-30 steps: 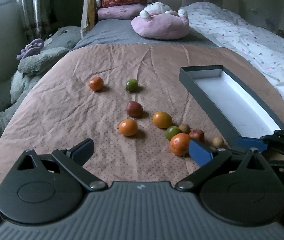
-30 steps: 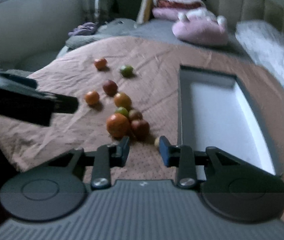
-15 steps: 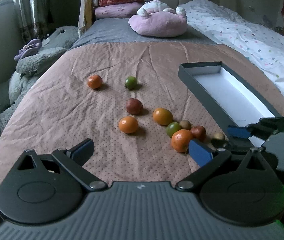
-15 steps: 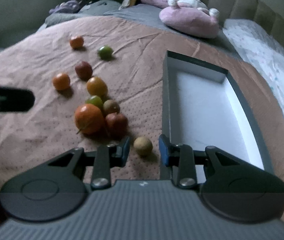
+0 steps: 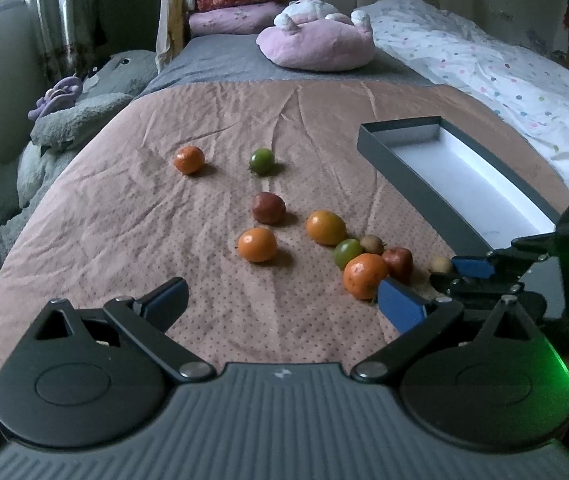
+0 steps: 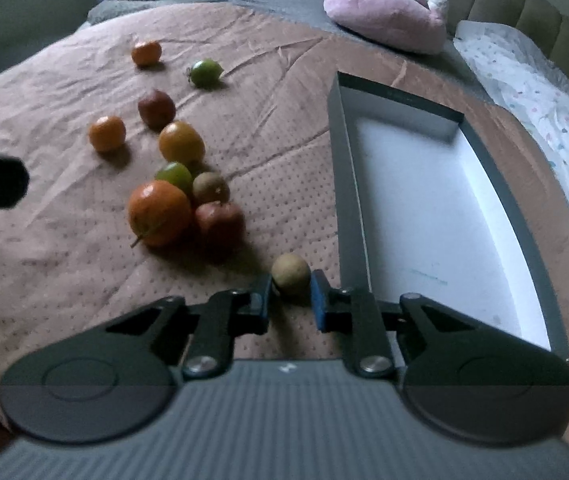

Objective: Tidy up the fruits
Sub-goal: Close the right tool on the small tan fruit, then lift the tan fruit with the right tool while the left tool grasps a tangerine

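Wrinkled dotted cloth bedspread, matt box

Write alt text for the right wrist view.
The right gripper is shut on a small tan round fruit on a pinkish bedspread, beside an empty grey box. More fruits lie scattered left.

No words, numbers or brand names can be read anywhere in either view. The only sign is a small pale emblem, too small to make out, at about 6 o'clock on the ribbed grey body of the left gripper and likewise on the right gripper
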`<action>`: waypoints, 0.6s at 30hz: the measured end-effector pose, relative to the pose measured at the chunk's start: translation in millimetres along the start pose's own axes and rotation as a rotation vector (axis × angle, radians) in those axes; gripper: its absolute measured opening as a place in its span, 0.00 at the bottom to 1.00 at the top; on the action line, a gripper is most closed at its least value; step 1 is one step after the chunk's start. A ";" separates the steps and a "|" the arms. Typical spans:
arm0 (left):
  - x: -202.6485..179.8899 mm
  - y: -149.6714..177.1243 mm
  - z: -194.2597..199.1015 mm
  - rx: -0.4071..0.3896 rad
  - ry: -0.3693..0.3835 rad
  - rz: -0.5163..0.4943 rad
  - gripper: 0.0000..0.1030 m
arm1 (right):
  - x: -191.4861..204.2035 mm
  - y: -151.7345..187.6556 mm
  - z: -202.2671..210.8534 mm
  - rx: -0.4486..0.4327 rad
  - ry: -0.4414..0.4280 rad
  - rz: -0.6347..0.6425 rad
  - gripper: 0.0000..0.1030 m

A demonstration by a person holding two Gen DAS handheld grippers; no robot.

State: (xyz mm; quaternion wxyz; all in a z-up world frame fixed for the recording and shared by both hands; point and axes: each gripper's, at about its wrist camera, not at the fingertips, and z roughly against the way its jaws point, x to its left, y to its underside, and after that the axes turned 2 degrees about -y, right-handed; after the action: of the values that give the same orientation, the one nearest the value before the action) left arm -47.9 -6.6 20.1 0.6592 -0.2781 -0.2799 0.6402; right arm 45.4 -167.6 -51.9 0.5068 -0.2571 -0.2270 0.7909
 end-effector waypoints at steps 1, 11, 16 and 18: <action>-0.7 0.8 -0.5 0.000 0.000 -0.003 0.99 | -2.0 0.3 2.0 -0.001 -0.009 -0.013 0.23; -22.8 9.1 -13.9 -0.030 0.049 -0.077 0.99 | -18.1 -2.8 61.8 -0.097 -0.099 -0.090 0.23; -44.8 12.0 -33.9 -0.023 0.068 -0.133 0.98 | -30.8 -8.5 82.1 -0.138 -0.097 -0.106 0.23; -55.2 12.5 -41.9 -0.021 0.066 -0.147 0.98 | -33.5 -9.2 87.0 -0.149 -0.099 -0.112 0.23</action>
State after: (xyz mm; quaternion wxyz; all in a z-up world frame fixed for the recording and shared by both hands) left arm -27.4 -61.7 -18.6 0.7102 -0.2847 -0.2844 0.5776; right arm 8.2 -203.4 26.2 0.5179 -0.2416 -0.3238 0.7540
